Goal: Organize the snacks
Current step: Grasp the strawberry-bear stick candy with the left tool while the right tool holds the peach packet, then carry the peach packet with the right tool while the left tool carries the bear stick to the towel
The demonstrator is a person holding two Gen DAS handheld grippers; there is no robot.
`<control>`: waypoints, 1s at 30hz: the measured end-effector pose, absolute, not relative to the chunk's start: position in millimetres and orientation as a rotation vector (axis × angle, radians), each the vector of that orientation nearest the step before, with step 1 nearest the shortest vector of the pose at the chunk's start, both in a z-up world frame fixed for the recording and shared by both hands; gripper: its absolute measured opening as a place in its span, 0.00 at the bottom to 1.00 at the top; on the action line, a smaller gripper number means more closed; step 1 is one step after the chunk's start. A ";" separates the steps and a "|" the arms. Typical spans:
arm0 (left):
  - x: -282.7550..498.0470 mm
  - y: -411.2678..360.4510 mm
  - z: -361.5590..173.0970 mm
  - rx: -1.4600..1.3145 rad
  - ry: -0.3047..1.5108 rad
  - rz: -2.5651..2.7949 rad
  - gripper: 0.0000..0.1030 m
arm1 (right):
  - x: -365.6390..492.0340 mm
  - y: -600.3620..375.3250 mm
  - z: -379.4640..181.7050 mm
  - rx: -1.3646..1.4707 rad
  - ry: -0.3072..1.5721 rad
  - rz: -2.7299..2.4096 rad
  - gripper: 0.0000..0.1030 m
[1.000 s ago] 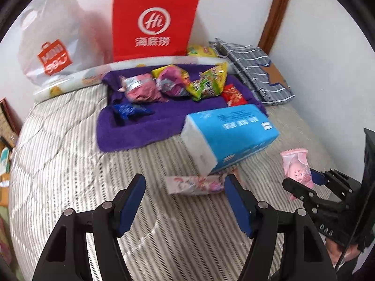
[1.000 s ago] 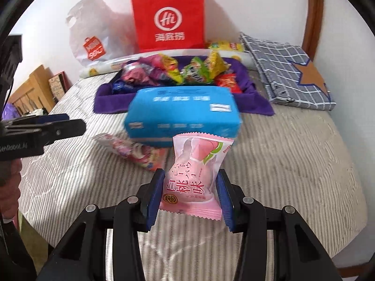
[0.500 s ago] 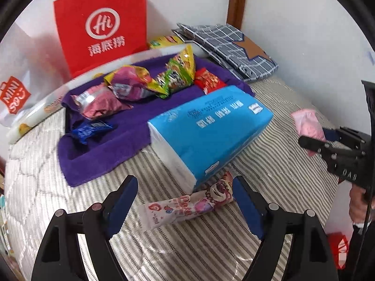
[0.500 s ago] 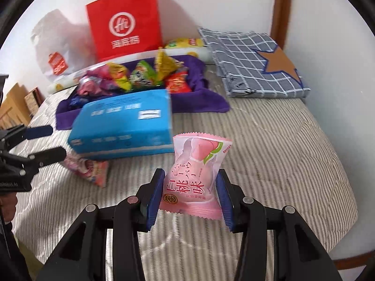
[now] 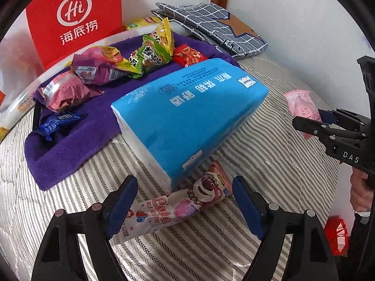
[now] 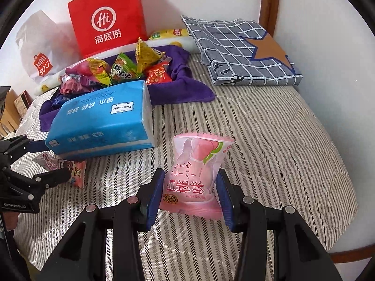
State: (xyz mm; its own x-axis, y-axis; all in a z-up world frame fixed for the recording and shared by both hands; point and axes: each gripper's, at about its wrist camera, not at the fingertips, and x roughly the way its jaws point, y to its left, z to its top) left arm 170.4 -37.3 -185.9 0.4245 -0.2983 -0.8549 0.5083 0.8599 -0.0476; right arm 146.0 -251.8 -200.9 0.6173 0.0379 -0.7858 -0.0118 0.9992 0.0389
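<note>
The right gripper (image 6: 189, 194) clamps a soft pink peach-snack packet (image 6: 195, 175) above the striped quilted mattress (image 6: 269, 140). The left gripper (image 5: 185, 201) stands wide, both pads clear of the long glossy bear-print packet (image 5: 173, 208) lying between them, beside a blue tissue pack (image 5: 187, 121). Behind, a purple towel-lined tray (image 5: 70, 145) holds crinkly snack bags (image 5: 103, 66).
</note>
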 end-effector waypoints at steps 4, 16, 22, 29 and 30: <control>167.7 -35.0 -190.5 0.213 1.042 -0.519 0.76 | 146.4 -247.8 -202.4 0.024 0.912 0.033 0.43; 144.5 -37.9 -192.6 0.168 1.090 -0.567 0.56 | 137.7 -245.4 -203.1 0.022 0.905 0.053 0.44; 140.5 -48.6 -193.8 0.218 1.062 -0.516 0.47 | 134.8 -247.9 -206.5 0.036 0.911 0.061 0.44; 142.1 -49.5 -192.8 0.233 1.049 -0.466 0.23 | 132.1 -249.8 -210.9 0.059 0.920 0.066 0.43; 142.5 -48.0 -193.3 0.224 1.052 -0.470 0.22 | 131.4 -249.2 -211.6 0.060 0.921 0.068 0.43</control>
